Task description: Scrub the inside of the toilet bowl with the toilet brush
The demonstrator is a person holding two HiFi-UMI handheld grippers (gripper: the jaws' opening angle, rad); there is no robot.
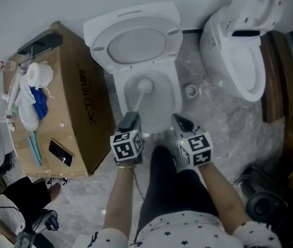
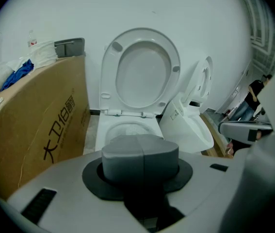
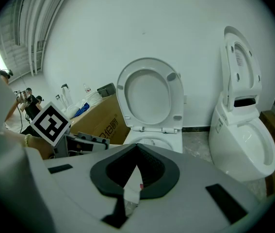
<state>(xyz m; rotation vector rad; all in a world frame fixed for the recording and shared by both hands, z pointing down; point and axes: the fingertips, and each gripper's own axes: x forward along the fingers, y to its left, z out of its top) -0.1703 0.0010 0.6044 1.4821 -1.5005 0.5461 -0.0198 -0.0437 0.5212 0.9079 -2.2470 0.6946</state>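
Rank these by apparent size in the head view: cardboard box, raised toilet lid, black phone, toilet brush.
1. cardboard box
2. raised toilet lid
3. black phone and toilet brush: what shows of each looks about alike, so they are not ranked against each other.

The left arm [image 1: 118,200] and right arm [image 1: 222,190] are bare and reach forward side by side. The left gripper [image 1: 130,119] has its jaws pressed together and holds the brush [image 1: 145,86]. The right gripper [image 1: 183,123] is just beside it, jaws apart, holding nothing.
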